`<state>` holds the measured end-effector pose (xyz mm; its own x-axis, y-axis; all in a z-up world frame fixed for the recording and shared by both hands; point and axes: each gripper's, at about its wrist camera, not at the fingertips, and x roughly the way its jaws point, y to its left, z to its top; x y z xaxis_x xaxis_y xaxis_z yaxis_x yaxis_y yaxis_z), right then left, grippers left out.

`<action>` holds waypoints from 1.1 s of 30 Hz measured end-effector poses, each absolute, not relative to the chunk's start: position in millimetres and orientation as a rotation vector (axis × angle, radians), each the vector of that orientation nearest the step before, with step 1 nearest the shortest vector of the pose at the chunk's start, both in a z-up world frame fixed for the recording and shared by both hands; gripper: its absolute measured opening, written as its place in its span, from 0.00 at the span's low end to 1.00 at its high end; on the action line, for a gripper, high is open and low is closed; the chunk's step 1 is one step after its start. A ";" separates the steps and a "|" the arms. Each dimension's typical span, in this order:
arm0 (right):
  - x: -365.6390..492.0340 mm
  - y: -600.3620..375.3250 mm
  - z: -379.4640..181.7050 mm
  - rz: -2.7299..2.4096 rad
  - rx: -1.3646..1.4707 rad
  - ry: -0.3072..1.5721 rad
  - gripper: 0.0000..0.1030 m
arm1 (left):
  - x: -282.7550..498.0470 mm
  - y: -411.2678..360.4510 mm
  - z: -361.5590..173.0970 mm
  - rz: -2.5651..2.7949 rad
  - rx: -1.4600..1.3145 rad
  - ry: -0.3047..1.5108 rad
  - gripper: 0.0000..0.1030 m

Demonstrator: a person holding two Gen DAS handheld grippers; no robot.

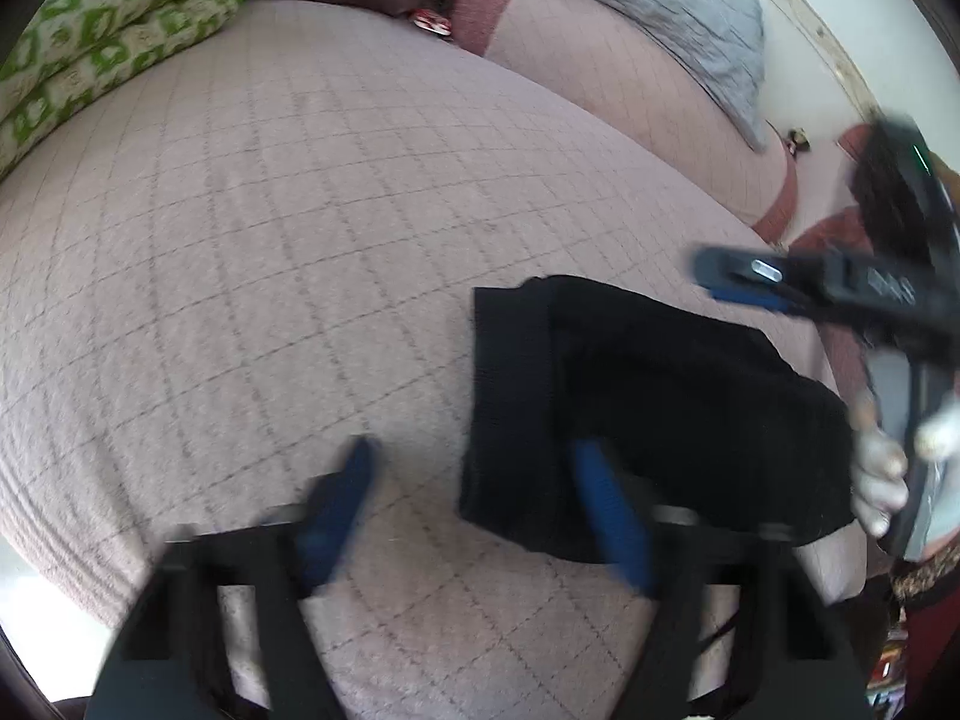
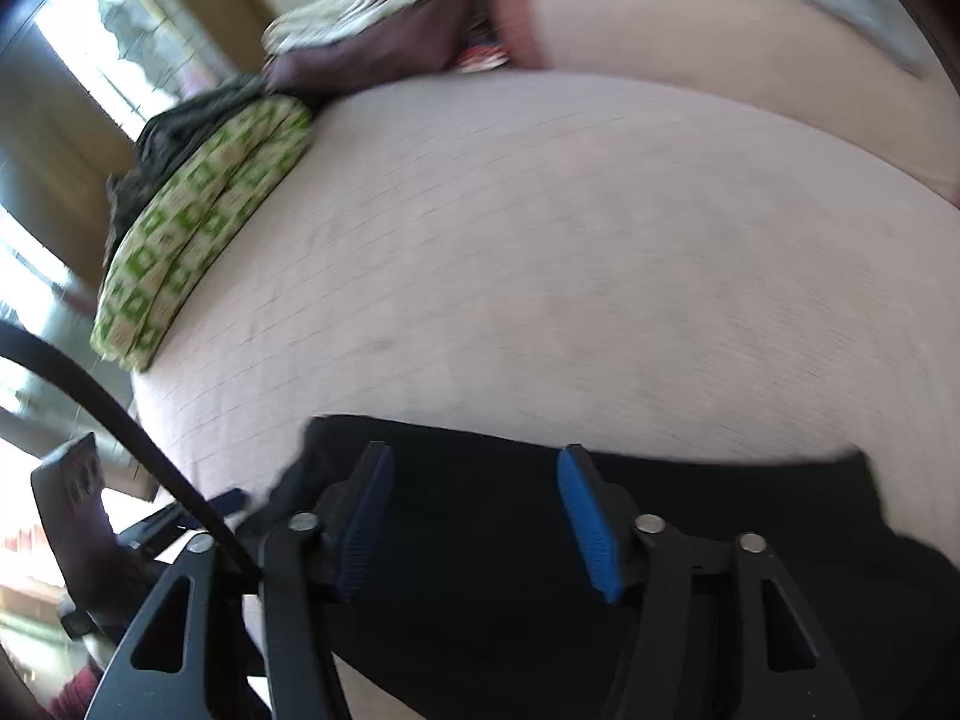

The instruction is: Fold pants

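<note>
Wide bare bedspread (image 1: 300, 210) beyond pants (image 1: 648, 408); green quilt (image 1: 90, 42) along far-left edge.

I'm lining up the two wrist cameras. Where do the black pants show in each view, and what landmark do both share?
Left wrist: the black pants lie folded at lower right on the bed cover, partly behind one blue finger.
Right wrist: the black pants fill the bottom centre, behind both fingers.
Shared landmark: the green patterned bedding, at the left in both views.

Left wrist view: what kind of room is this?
Most likely a bedroom. The black pants lie folded on a wide quilted bedspread, a grey pillow sits at the far end, and a folded green patterned blanket lies along the edge.
</note>
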<state>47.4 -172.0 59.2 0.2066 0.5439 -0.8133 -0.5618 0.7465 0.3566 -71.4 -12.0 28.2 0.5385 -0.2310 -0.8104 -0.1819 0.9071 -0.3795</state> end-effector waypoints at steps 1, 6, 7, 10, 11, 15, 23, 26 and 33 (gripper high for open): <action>54.0 -155.5 55.3 0.775 -0.046 1.135 0.67 | -69.9 -12.2 25.6 -0.043 -0.464 1.027 0.39; 51.6 -80.6 41.2 0.807 -0.222 1.181 0.67 | -68.9 -1.9 24.4 -0.060 -0.512 1.028 0.39; 49.0 -65.6 39.1 0.817 -0.265 1.187 0.67 | -69.7 1.7 24.2 -0.067 -0.526 1.027 0.39; 36.0 -35.1 24.8 0.818 -0.427 1.205 0.68 | -75.9 12.2 23.9 -0.085 -0.567 1.027 0.39; 31.6 -28.5 17.8 0.795 -0.490 1.201 0.68 | -76.9 14.1 24.2 -0.088 -0.575 1.026 0.39; 22.3 -27.8 11.5 0.799 -0.520 1.158 0.43 | -83.6 26.6 29.3 -0.078 -0.600 0.999 0.39; 32.4 -65.8 25.8 0.801 -0.331 1.160 0.18 | -81.2 13.1 29.0 -0.053 -0.528 0.998 0.39; 31.4 -76.8 34.0 0.806 -0.292 1.141 0.18 | -73.9 7.6 26.6 -0.074 -0.534 0.997 0.39; 31.1 -113.5 50.8 0.813 -0.214 1.109 0.17 | -71.3 -7.2 33.2 -0.160 -0.562 0.993 0.09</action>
<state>31.1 -113.5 50.8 0.1978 0.4739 -0.8581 -0.6754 0.7003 0.2311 -71.3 -7.2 33.2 0.5478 -0.3765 -0.7471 -0.1228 0.8472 -0.5169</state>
